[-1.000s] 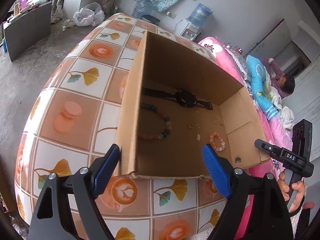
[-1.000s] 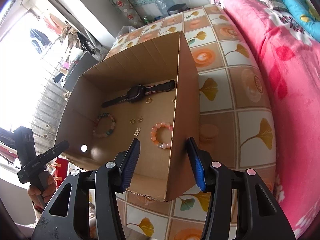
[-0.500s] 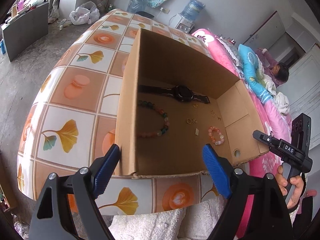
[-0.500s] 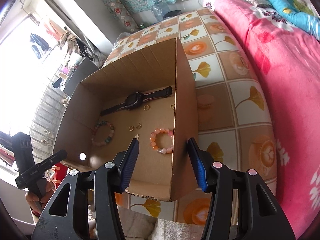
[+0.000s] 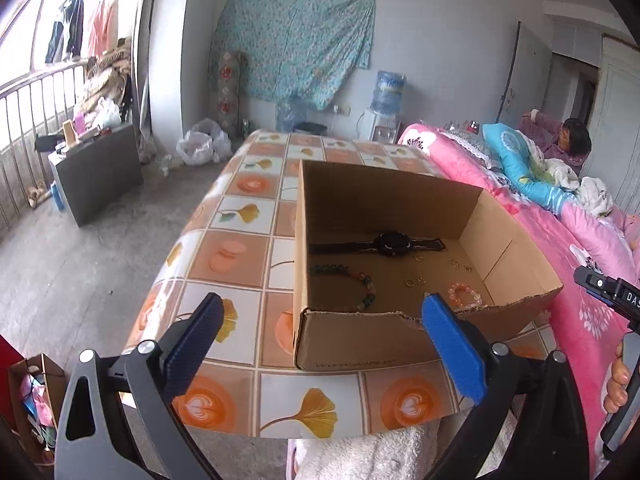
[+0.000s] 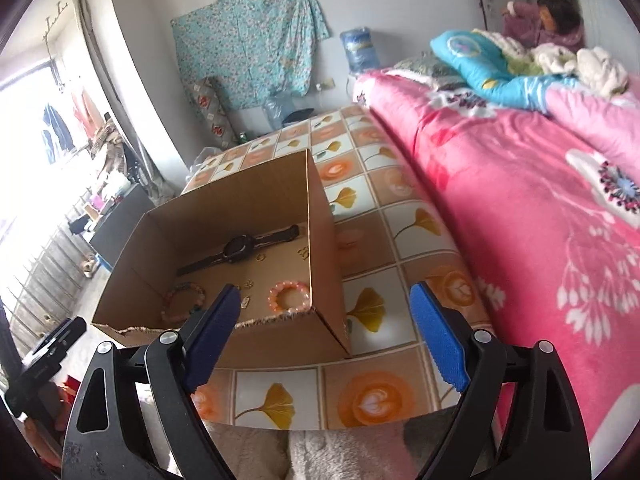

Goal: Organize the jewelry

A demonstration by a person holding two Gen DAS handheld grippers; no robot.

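The left gripper (image 5: 324, 340) hangs nearest the viewer, above the near edge of the table (image 5: 248, 248), with its blue pads spread wide and nothing between them. The right gripper (image 6: 326, 334) hangs likewise at the near edge, pads spread wide and holding nothing. Just beyond both stands an open cardboard box (image 5: 360, 344) on the tiled tablecloth, its near wall torn along the top. Inside, on the box floor, a pink bead bracelet (image 6: 289, 297) lies near the right wall, and a multicoloured bead bracelet (image 5: 352, 280) lies near the left wall. Between them, slightly farther, small gold rings (image 5: 414, 281) lie loose. Farther still, a black watch (image 5: 390, 243) lies flat along the far wall. A pink quilted bed (image 6: 540, 200) runs along the right of the table. At the far wall stands a water dispenser (image 5: 386, 96).
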